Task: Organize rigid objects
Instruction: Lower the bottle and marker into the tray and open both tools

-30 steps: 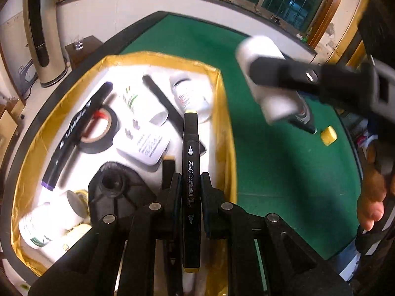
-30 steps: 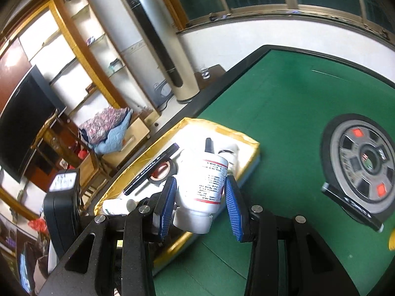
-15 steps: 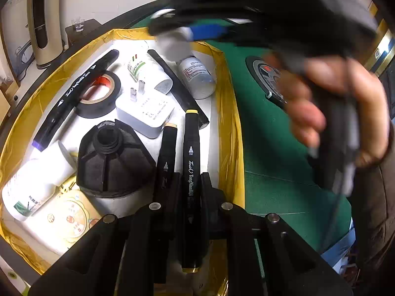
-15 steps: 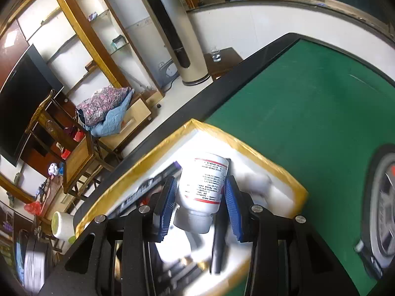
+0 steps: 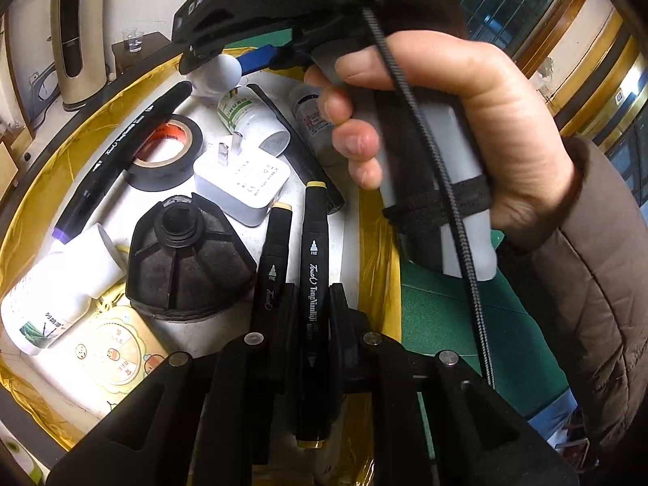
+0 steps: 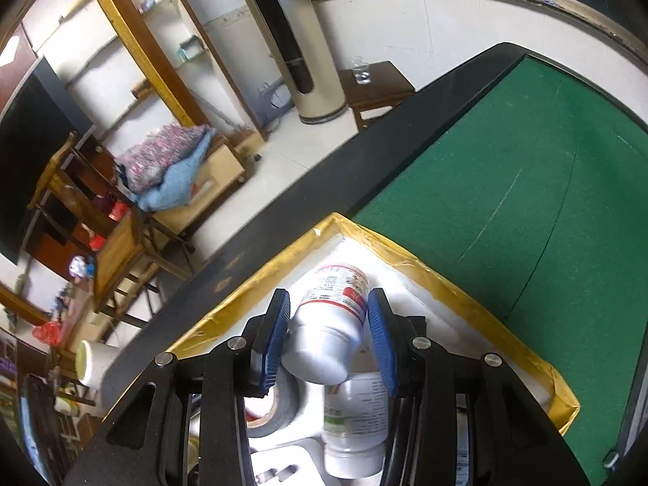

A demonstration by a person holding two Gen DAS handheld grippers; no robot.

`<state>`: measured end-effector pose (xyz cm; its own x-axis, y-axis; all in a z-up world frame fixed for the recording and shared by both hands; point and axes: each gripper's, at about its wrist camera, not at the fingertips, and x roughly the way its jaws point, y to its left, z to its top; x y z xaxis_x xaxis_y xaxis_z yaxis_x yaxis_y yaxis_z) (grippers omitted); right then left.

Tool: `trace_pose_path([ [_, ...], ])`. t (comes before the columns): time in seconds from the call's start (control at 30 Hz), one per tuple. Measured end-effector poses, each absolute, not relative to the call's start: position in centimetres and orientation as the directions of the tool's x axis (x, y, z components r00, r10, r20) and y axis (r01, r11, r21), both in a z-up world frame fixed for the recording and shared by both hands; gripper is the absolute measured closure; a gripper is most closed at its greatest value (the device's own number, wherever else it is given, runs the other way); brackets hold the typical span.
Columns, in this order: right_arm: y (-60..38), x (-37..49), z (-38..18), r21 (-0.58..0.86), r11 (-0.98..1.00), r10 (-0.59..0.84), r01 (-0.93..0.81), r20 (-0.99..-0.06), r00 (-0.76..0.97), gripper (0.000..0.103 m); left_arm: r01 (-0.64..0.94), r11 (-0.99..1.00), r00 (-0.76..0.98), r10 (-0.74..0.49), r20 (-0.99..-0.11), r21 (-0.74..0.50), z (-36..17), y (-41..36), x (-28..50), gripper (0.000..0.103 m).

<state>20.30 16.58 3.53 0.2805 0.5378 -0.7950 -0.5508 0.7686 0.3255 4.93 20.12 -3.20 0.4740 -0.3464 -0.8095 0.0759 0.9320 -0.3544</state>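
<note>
My left gripper (image 5: 310,295) is shut on a black marker (image 5: 312,283) with a yellow end, held low over the right side of the yellow-rimmed white tray (image 5: 368,251). A second black marker (image 5: 273,259) lies just left of it. My right gripper (image 6: 329,332) has blue pads (image 6: 275,340) around a white pill bottle (image 6: 330,324) with a red-and-white label, tilted over the tray's far corner (image 6: 336,218). The jaws look slightly wider than the bottle. The right gripper also shows from behind in the left wrist view (image 5: 259,58).
The tray holds a black tape roll (image 5: 164,150), a white plug adapter (image 5: 243,180), a black funnel-shaped part (image 5: 188,255), white bottles (image 5: 56,287), a long marker (image 5: 121,154) and a round card (image 5: 117,354). Green table felt (image 6: 526,170) lies right of it.
My right gripper has carried the pill bottle over the tray's far corner and lowered it; the bottle now tilts and the pads look looser. My left gripper has dipped slightly with its marker.
</note>
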Motion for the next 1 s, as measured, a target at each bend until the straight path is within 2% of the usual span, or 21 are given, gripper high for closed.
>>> trace_pose_path([
  [0.17,14.2,18.9,5.4,0.379,0.754,0.585,-0.536,-0.758,0.288,0.06,0.062,0.934,0.485,-0.336,-0.807,-0.352,-3.2,20.0,4.5,0.09],
  [0.37,9.3,15.4,8.5,0.363,0.77,0.594,-0.525,-0.708,0.382,0.04,0.038,0.949,0.501,-0.289,-0.816,-0.313,-2.6,19.2,3.8,0.09],
  [0.4,8.7,14.9,8.8,0.356,0.776,0.59,-0.521,-0.704,0.396,0.034,0.036,0.95,0.506,-0.286,-0.814,-0.311,-2.5,19.2,3.7,0.087],
  [0.47,7.8,14.1,9.3,0.342,0.788,0.577,-0.512,-0.7,0.421,0.03,0.03,0.953,0.52,-0.271,-0.81,-0.3,-2.1,19.2,3.5,0.083],
  [0.5,7.1,13.6,9.5,0.335,0.793,0.571,-0.509,-0.7,0.43,0.028,0.025,0.961,0.528,-0.246,-0.813,-0.275,-1.8,19.0,3.2,0.081],
  [0.53,6.8,13.2,9.7,0.331,0.797,0.567,-0.505,-0.7,0.435,0.027,0.02,0.967,0.536,-0.226,-0.814,-0.255,-1.5,18.8,2.9,0.072],
  [0.57,6.4,12.8,9.8,0.33,0.8,0.564,-0.502,-0.702,0.436,0.025,0.008,0.975,0.551,-0.191,-0.813,-0.224,-1.1,18.6,2.5,0.062],
  [0.6,6.4,12.7,9.8,0.331,0.801,0.562,-0.499,-0.702,0.436,0.022,0.002,0.978,0.564,-0.171,-0.808,-0.206,-0.5,18.7,2.5,0.043],
  [0.67,5.6,11.8,9.7,0.34,0.799,0.566,-0.496,-0.703,0.43,0.018,-0.016,0.984,0.599,-0.131,-0.79,-0.176,0.3,19.0,2.2,0.03],
  [0.7,5.5,11.5,9.6,0.34,0.799,0.566,-0.496,-0.704,0.428,0.016,-0.016,0.982,0.605,-0.14,-0.783,-0.188,0.7,19.1,1.9,0.02],
  [0.8,4.8,10.1,9.1,0.33,0.804,0.557,-0.494,-0.707,0.435,0.013,-0.043,0.987,0.634,-0.093,-0.768,-0.155,1.6,19.1,1.1,0.019],
  [1.0,4.9,7.4,8.7,0.31,0.792,0.56,-0.526,-0.71,0.426,0.012,-0.178,0.983,0.704,0.161,-0.692,0.047,4.0,18.9,-1.2,0.019],
])
